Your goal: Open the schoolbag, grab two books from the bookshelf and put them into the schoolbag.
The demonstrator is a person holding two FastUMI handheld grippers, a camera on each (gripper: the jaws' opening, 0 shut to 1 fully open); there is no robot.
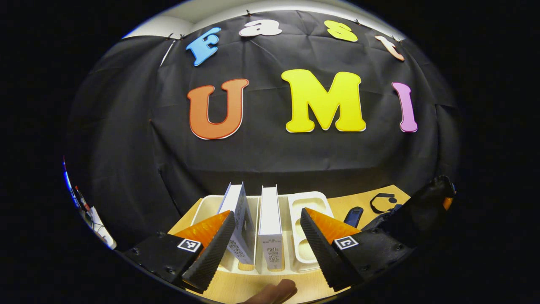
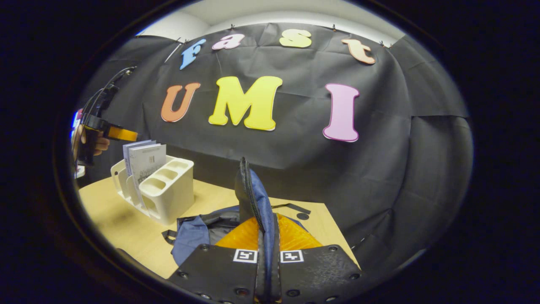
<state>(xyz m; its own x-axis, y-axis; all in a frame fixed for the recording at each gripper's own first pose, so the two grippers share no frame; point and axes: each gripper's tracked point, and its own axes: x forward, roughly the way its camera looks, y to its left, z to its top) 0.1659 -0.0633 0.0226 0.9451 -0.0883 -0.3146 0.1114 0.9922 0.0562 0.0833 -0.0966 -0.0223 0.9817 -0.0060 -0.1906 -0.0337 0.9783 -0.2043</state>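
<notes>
In the left gripper view, the left tool (image 1: 266,249) sits at the bottom of the frame with its two fingers spread wide and nothing pressed between them. Between the fingers, a little beyond their tips, stands the white bookshelf (image 1: 310,202) on the pale wooden tabletop (image 1: 337,207). Two books are upright in its slots: a leaning book (image 1: 238,219) just beside the left finger, and a straight book (image 1: 270,223) in the middle of the gap. A fingertip (image 1: 274,292) of the person shows at the bottom edge.

In the right gripper view, the right tool (image 2: 268,253) is at the bottom centre, its fingers closed tight on a raised edge of the blue schoolbag (image 2: 257,202), which stands up between them with its zipper line showing. The rest of the bag lies slumped on the tabletop just beyond the tool, lower centre of the frame. At the left, the bookshelf with the books in it stands well apart from the bag, and above it, at the far left, a hand (image 2: 99,143) holds the left tool.
</notes>
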